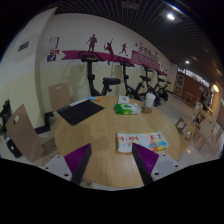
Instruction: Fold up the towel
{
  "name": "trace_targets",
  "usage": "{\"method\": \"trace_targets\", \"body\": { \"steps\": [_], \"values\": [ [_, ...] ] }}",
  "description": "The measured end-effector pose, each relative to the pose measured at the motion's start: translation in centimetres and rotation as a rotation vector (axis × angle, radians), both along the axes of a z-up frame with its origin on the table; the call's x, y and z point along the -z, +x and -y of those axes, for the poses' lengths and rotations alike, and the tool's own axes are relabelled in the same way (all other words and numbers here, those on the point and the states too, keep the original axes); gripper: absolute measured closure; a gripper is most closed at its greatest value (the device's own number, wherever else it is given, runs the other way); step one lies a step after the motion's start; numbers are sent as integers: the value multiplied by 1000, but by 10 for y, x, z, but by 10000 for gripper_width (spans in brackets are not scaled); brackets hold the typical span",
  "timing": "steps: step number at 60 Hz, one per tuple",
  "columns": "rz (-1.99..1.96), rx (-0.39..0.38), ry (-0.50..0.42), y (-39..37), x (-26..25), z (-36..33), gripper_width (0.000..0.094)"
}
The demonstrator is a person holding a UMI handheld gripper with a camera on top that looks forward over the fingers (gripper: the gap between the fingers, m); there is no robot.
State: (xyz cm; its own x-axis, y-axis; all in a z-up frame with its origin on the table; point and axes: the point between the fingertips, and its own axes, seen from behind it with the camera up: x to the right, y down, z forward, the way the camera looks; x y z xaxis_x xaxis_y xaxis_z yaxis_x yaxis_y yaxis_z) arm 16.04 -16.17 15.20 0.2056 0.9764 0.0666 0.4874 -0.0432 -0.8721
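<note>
A white towel [141, 141] with small coloured prints lies flat on the wooden surface [105, 135], just ahead of my right finger. My gripper [112, 165] is open and holds nothing. Its two purple pads [78, 160] stand wide apart, with only bare wood between them. The right finger's tip is close to the towel's near edge; I cannot tell whether it touches it.
A dark mat [80, 110] lies farther ahead on the left. A green and white packet [127, 107] and a white container [150, 99] stand beyond the towel. Exercise machines [100, 78] line the back wall. A chair [30, 138] is at the left.
</note>
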Motion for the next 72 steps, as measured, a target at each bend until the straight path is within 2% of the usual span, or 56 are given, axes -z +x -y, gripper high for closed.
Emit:
{"method": "trace_targets", "body": {
  "steps": [26,33,39,41,45,49,54,60,68,72],
  "values": [
    [25,3,-59,-115,123,-49,72],
    [52,7,-45,-130,141,-61,73],
    [95,-7,-40,-139,157,-64,119],
    [97,-14,-37,-142,159,-64,147],
    [100,-23,-29,-148,162,-65,521],
    [116,36,57,-147,160,-85,895],
    [152,18,65,-149,161,-75,909],
    [156,-43,-137,-151,148,-35,910],
    [102,-87,-270,-149,92,-14,912],
    [67,-82,-317,-146,65,-25,912]
  ]
}}
